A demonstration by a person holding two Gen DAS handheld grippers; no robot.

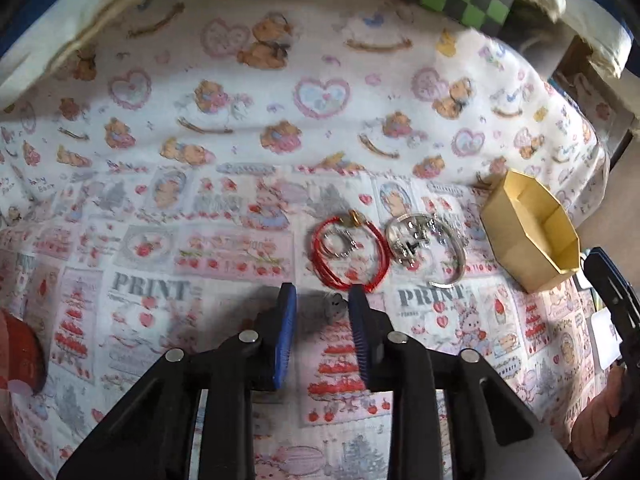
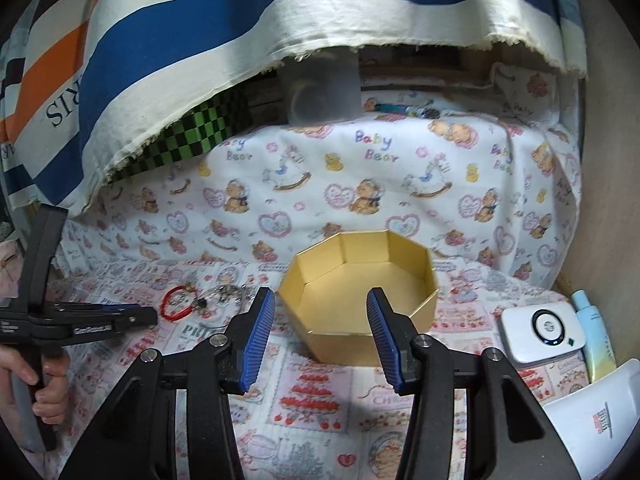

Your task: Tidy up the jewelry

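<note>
So there's a small silvery ring-ish piece (image 1: 334,307) lying on the printed cloth (image 1: 160,240), right between the left gripper's (image 1: 322,304) spread blue pads, not pinched yet. It's blurry, could be a charm. Just beyond sit the red cord bracelet (image 1: 349,254) and silver bangle (image 1: 426,246). The empty yellow octagonal cardboard box (image 2: 360,292) waits under the right gripper (image 2: 321,312), also gaping. Tiny flat piece on soft fabric: pads might grab cloth or flick it away.
</note>
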